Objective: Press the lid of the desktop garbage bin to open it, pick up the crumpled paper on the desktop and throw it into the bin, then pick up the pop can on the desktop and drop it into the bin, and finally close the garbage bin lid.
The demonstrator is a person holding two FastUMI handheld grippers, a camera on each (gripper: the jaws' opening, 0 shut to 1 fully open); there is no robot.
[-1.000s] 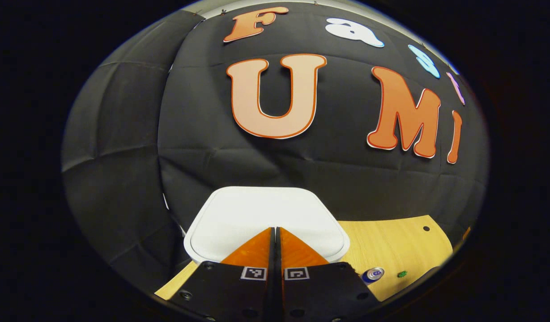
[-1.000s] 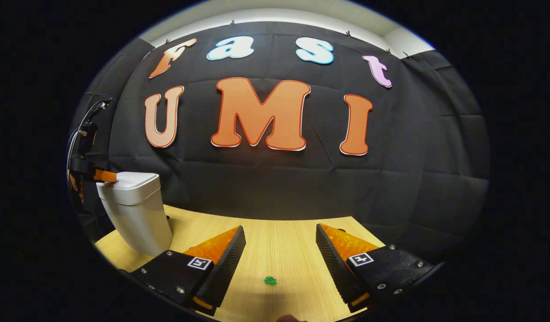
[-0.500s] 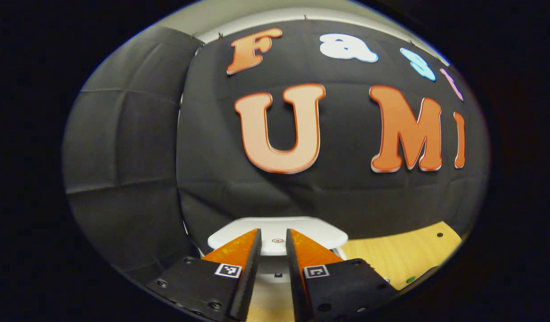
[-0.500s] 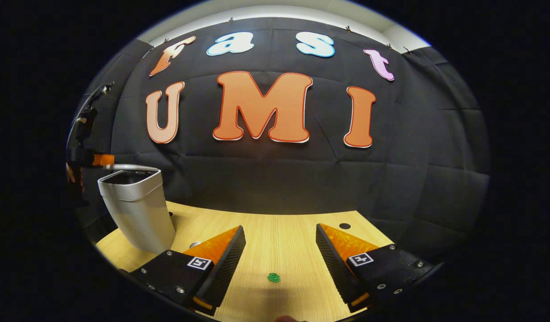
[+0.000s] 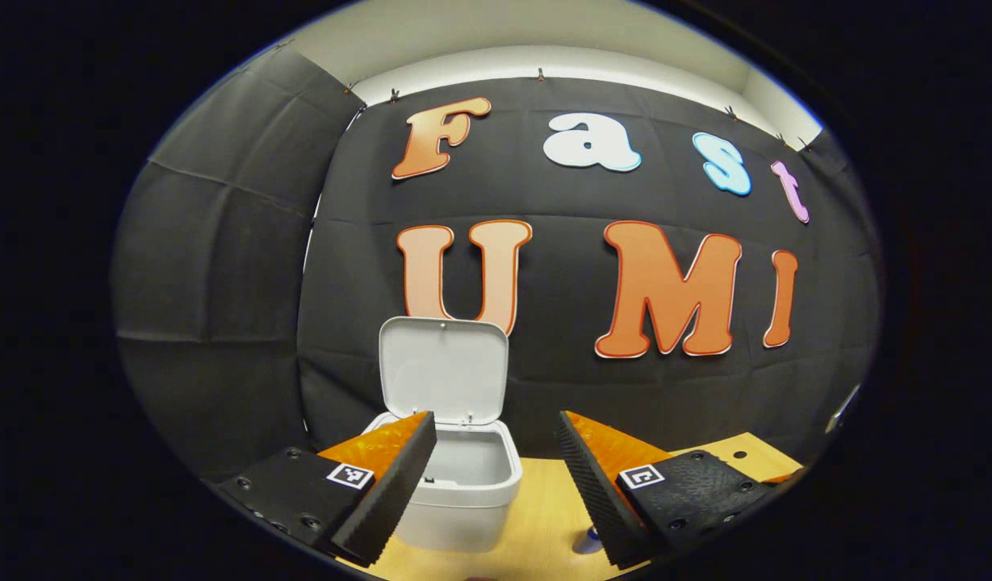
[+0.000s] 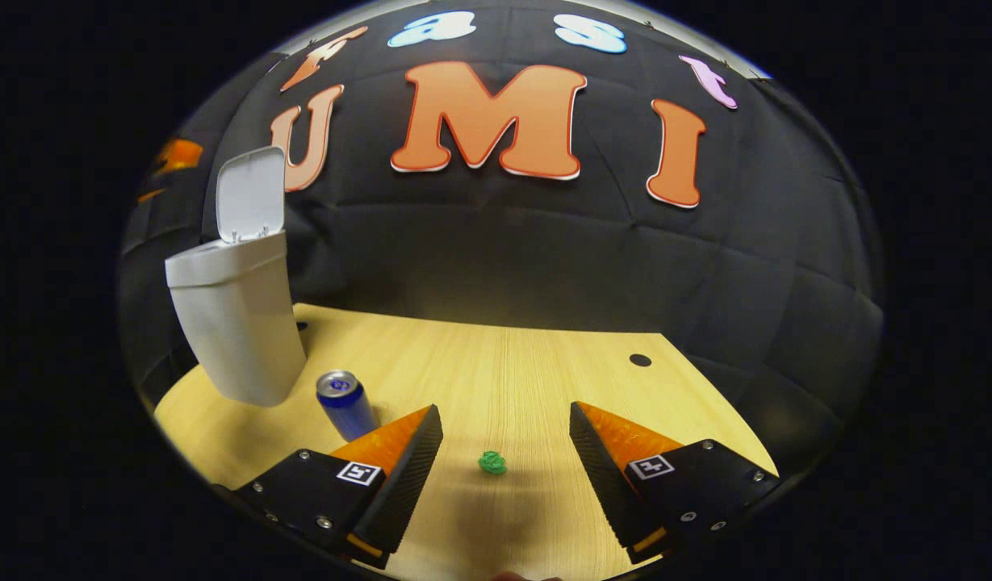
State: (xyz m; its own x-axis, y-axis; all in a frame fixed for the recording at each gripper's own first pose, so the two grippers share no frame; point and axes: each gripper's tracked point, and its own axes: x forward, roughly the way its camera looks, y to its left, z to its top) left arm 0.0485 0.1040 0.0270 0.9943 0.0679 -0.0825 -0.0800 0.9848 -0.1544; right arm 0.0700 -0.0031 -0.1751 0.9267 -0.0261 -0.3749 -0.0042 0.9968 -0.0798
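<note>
Across the far side of the booth, a black cloth wall [image 6: 544,242], creased into squares, behind a pale wooden desktop [image 6: 504,363]. Near the desktop's far left corner in the right gripper view, a white garbage bin [image 6: 237,323], upright, its lid [image 6: 251,194] swung up and standing open against the wall. Same bin [image 5: 467,484] dead ahead in the left gripper view, lid [image 5: 445,367] raised, pale inside showing, part of its rim hidden behind one finger of the left gripper [image 5: 496,452]. Left gripper held above desktop level in front of the bin, fingers spread wide, holding nothing. Just beside the bin's base, toward the near edge, a blue pop can [image 6: 345,403], upright, silver top showing; lower part hidden behind the left-hand finger of the right gripper [image 6: 504,452]. A sliver of blue low between the left gripper's fingers, likely the same can, too small to be sure. Right gripper hovering over the desktop's near edge, fingers spread wide, empty. Between those fingers, lying on bare wood near the near edge, a small green crumpled paper [image 6: 491,462], touching neither finger, well apart from the bin. Toward the far right corner of the desktop, a small round dark hole [image 6: 640,360].
</note>
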